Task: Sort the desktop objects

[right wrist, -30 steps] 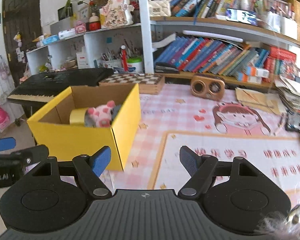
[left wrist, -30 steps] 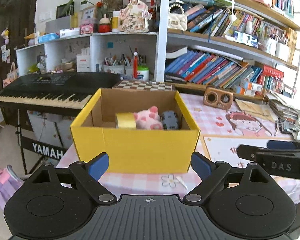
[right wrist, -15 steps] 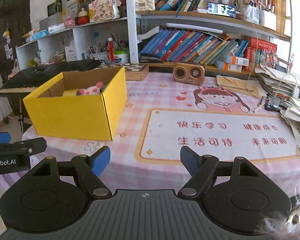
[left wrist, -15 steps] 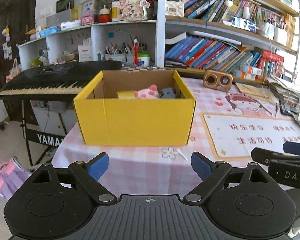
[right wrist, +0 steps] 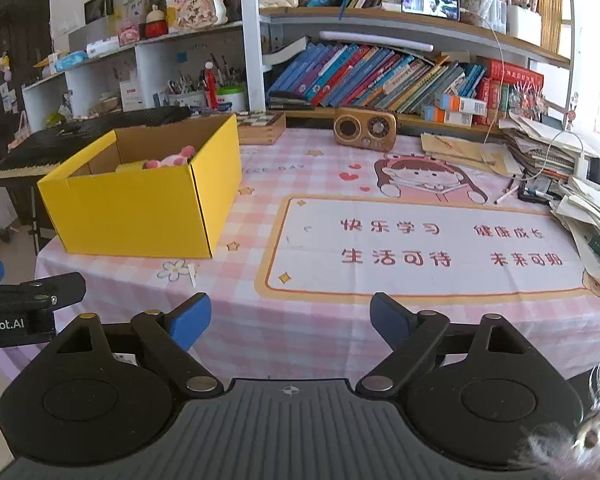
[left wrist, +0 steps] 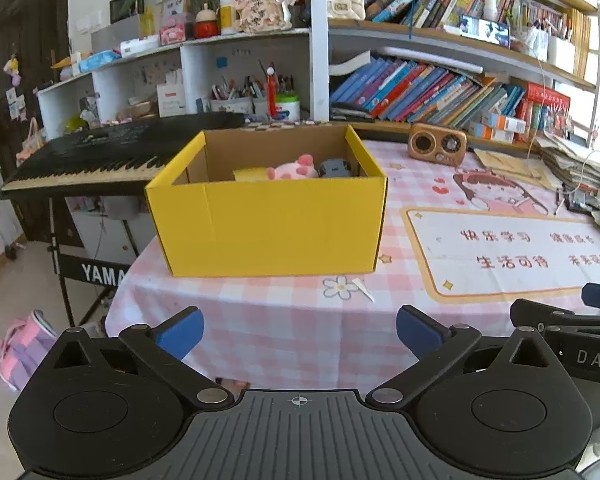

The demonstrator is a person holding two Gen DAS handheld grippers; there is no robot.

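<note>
While both grippers hang back from the near edge of the surface (right wrist: 324,320), we read the scene from the left. A keyboard (left wrist: 112,152) stands off the left end of the surface. Next comes the yellow box (left wrist: 268,224), set on the left part of the checked cloth, and in it we see a yellow roll (left wrist: 250,174), a pink plush (left wrist: 294,168) and a grey thing (left wrist: 334,169) side by side against the far wall. To the right of the box lies a printed mat (right wrist: 420,244), bare of loose objects. Behind it sits a small brown radio (right wrist: 365,128), and at the far right a heap of papers (right wrist: 556,156) with pens and cables.

Our left gripper (left wrist: 298,330) has its jaws spread wide with nothing between them; they have just been opening. Our right gripper (right wrist: 290,320) is likewise spread and empty, and its jaws have also just been opening.

We judge the sorting close to done, or between picks: the box already holds several things and neither gripper carries anything. The next move, as we see it, calls for choosing a loose object still out, most likely among the clutter at the right, reaching over the mat with the right gripper and closing on it squarely. The pens there look thin and may slip.
</note>
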